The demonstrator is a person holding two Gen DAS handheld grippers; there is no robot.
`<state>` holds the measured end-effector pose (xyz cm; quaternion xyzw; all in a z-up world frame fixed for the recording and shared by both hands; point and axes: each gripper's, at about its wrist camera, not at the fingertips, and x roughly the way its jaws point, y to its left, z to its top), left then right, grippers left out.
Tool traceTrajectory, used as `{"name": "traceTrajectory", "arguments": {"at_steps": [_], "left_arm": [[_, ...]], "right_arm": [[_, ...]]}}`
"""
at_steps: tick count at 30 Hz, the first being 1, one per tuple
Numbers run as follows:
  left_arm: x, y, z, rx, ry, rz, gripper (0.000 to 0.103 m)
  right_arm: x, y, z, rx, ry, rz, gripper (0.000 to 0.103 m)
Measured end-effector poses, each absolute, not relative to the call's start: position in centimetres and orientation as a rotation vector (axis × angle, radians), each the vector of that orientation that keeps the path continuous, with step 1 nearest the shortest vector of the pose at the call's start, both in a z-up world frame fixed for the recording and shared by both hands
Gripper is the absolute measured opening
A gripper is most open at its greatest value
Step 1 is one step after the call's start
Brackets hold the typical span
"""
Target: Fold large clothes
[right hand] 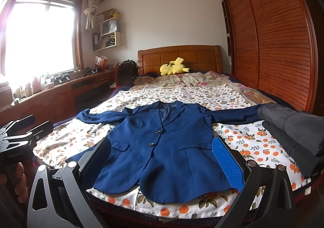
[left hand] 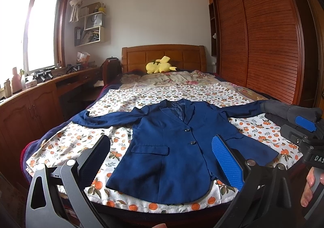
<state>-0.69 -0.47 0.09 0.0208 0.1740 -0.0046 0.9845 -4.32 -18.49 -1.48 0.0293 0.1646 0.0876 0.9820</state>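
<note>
My left fingers [left hand: 226,162] gape wide, holding nothing, above the hem of the navy blazer [left hand: 172,147]. My right fingers [right hand: 227,162] are spread just as wide, also gripping nothing. The blazer lies flat on the bed [left hand: 66,147], sleeves outstretched.

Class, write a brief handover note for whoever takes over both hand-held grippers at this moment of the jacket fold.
Left hand-held gripper: open, empty, hovering at the bed's foot.
Right hand-held gripper: open, empty, beside it.
Blue jacket: flat on the orange-print sheet, front up, buttoned, both sleeves spread out sideways. Its right sleeve end reaches the dark folded clothes.
Done: jacket laid out.
Left: every fold; nothing is folded yet.
</note>
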Motion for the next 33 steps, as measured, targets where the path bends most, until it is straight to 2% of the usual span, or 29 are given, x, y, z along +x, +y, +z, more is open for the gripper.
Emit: {"name": "traceTrajectory", "arguments": {"at_steps": [15, 33], "left_arm": [[4.1, 3.1, -4.7, 0.032, 0.493, -0.001, 0.101], [12.2, 8.1, -9.8, 0.045, 0.597, 0.042, 0.101]], "right_arm": [[-0.5, -15.3, -3.2, 0.033, 0.372, 0.262, 0.097], [10.4, -11.8, -5.0, 0.018, 0.386, 0.389, 0.097]]}}
